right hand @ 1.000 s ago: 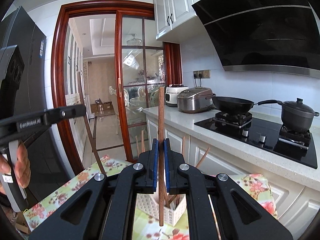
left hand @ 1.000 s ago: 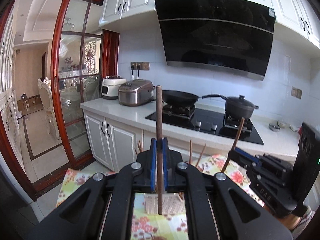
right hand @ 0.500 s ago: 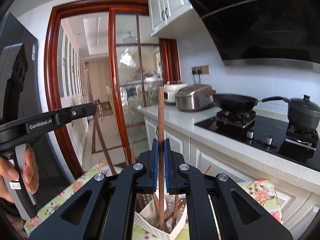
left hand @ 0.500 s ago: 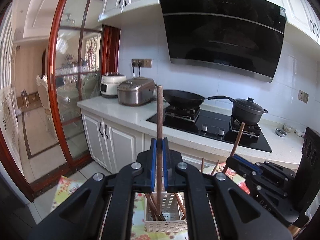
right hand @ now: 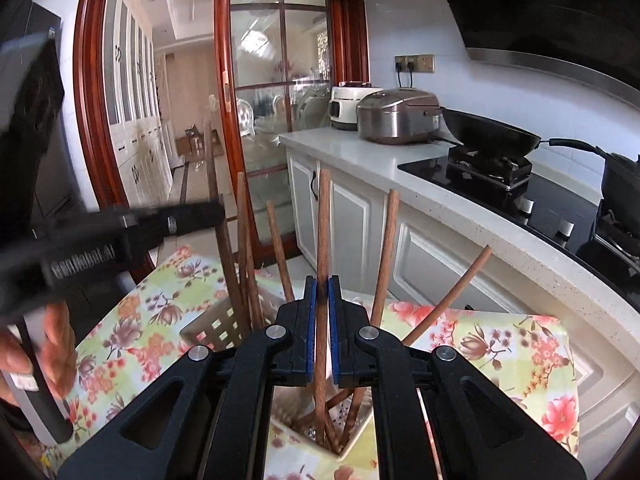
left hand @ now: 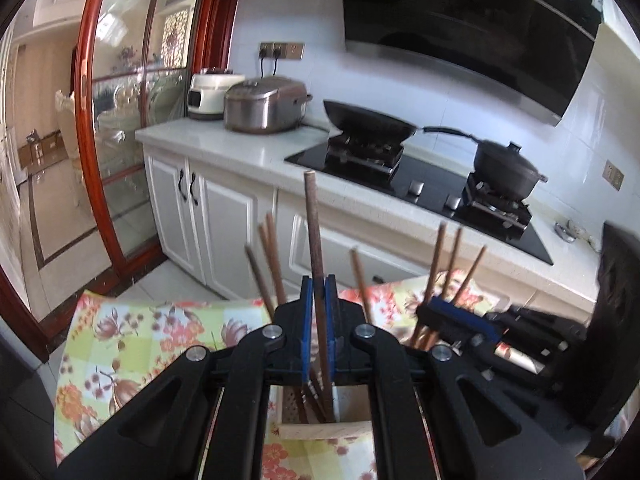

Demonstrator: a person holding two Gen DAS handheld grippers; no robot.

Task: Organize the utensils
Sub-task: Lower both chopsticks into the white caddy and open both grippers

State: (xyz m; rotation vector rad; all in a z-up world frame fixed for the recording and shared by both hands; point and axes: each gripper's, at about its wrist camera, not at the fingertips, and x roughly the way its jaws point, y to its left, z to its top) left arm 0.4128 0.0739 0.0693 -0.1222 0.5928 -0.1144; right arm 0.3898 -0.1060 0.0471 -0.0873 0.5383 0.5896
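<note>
Left wrist camera rides close behind the left gripper [left hand: 319, 326], looking down its fingers toward the black glass hob [left hand: 416, 184], right wrist camera likewise behind the right gripper [right hand: 321, 330], angled more toward the red-framed glass door [right hand: 256, 100], both share the white perforated chopstick holder [right hand: 208, 328] on the floral-clothed desk [left hand: 132, 344].

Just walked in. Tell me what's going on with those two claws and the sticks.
A person is sorting chopsticks into a white slotted holder on a floral tablecloth in a kitchen. Each hand works a claw. The left claw is shut on one upright chopstick, its lower end down inside the holder. The right claw grips a second chopstick the same way, its tip also in the holder. Several other chopsticks already lean in there. Neither stick has been let go yet.
</note>
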